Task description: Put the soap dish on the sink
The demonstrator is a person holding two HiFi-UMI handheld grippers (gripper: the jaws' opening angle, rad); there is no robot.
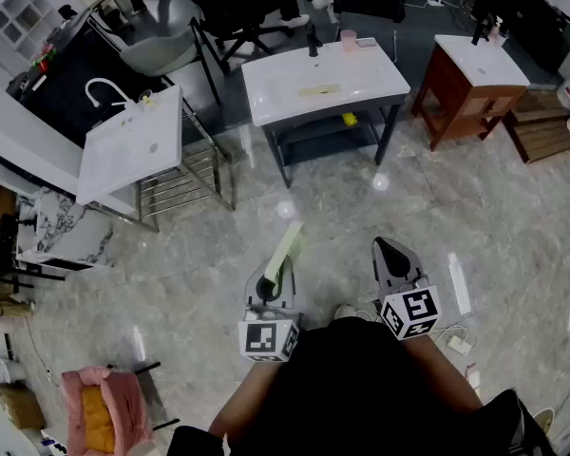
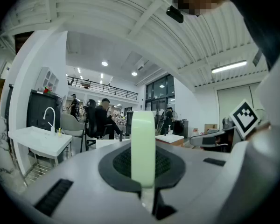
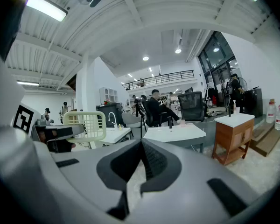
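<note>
A pale green slatted soap dish [image 1: 287,248] sticks forward out of my left gripper [image 1: 274,278], which is shut on its near end. In the left gripper view the soap dish [image 2: 143,148] stands edge-on between the pads. From the right gripper view the soap dish [image 3: 86,124] shows flat-on at the left, held by the left gripper [image 3: 56,135]. My right gripper [image 1: 382,247] is shut with nothing in it; its jaws meet in the right gripper view [image 3: 141,158]. A white sink [image 1: 323,79] on a dark frame stands ahead, well beyond both grippers over the marble floor.
A second white sink [image 1: 131,142] with a curved tap stands at the left on a metal rack. A third sink on a wooden cabinet [image 1: 467,93] is at the right. A pink cup [image 1: 348,39] sits on the centre sink. People and office chairs are behind.
</note>
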